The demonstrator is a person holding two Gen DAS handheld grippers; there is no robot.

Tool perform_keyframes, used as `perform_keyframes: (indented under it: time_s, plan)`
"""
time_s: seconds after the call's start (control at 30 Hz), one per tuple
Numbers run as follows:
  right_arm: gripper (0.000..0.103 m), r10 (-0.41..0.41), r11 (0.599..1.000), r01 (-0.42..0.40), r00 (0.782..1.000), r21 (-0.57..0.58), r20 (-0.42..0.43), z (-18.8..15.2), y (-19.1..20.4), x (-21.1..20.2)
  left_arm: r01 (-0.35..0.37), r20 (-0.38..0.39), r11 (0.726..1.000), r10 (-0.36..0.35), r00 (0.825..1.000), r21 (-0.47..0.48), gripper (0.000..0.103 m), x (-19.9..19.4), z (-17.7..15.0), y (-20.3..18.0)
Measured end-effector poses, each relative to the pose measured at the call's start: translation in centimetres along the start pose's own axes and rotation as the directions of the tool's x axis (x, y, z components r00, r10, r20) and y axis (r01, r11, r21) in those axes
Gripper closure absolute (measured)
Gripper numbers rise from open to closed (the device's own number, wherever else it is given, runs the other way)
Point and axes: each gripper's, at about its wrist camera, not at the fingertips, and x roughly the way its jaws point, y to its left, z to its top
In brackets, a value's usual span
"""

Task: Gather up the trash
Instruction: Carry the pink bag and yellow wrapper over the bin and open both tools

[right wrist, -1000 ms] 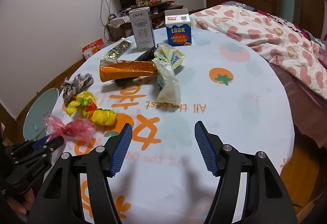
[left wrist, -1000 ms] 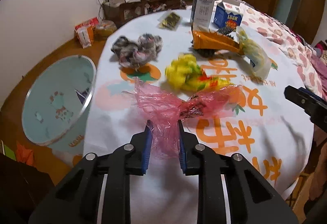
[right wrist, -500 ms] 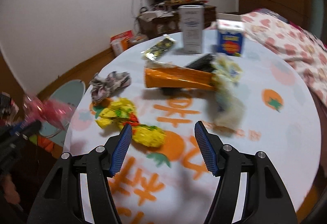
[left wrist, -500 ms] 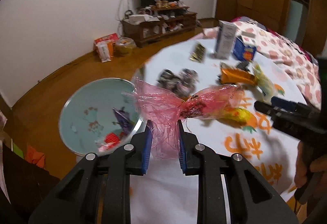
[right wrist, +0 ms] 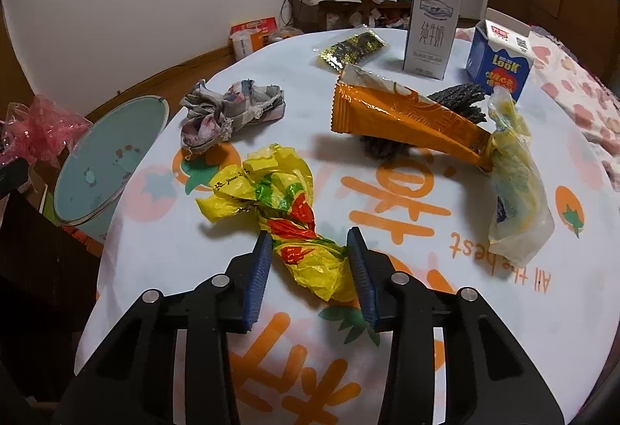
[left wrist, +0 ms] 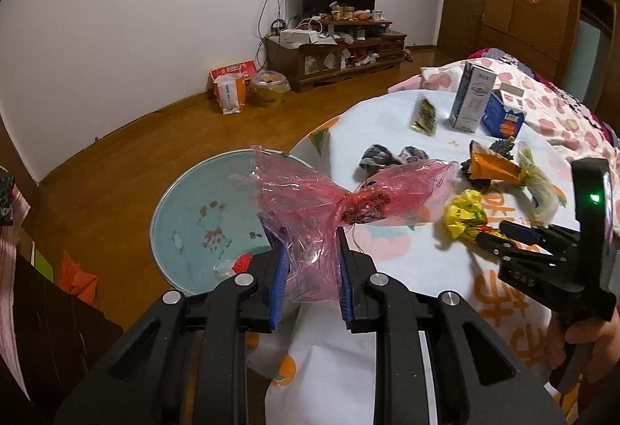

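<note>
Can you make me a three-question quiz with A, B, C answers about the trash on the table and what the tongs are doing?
1. Where is the teal bin?
A. on the table
B. on the floor beside the table
C. on the bed

2. What colour is the bag in the left tongs?
A. pink
B. green
C. blue

3. What is between the right tongs?
A. the milk carton
B. nothing
C. the yellow bag

Answers: 1 B, it stands below the table edge. 2 A, the pink bag is pinched there. 3 C, the jaws are closing around its twisted end.
</note>
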Motion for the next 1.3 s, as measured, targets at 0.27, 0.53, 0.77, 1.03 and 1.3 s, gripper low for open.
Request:
perform_keyframes:
  time_s: [0.27, 0.53, 0.77, 1.03, 1.3]
  plan:
    - [0.077, -0.023, 0.997, 0.020, 0.999, 0.076, 0.034, -0.5, 0.0, -2.5, -0.043, 0.001, 0.999, 0.043, 0.999, -0.026, 0.081, 0.1, -0.3, 1.8]
    - [0.078, -0.028, 0.998, 0.020, 0.992, 0.067, 0.119, 0.3, 2.0, -5.9, -0.105, -0.003, 0.993, 0.105, 0.994, -0.061, 0.081, 0.2, -0.5, 3.9]
    - [0.078, 0.003, 1.000, -0.008, 0.985, 0.027, 0.171, 1.4, 5.3, -7.4, -0.145, -0.001, 0.985, 0.146, 0.989, -0.096, 0.081, -0.1, -0.5, 5.8]
    - [0.078, 0.037, 0.999, -0.032, 0.982, -0.030, 0.186, 2.3, 8.9, -7.4, -0.188, 0.003, 0.974, 0.190, 0.982, -0.129, 0.081, -0.5, -0.5, 8.0]
    - [0.078, 0.070, 0.996, -0.058, 0.979, -0.067, 0.189, 3.1, 11.7, -7.0, -0.214, -0.004, 0.964, 0.216, 0.976, -0.155, 0.081, -0.2, -0.7, 9.4]
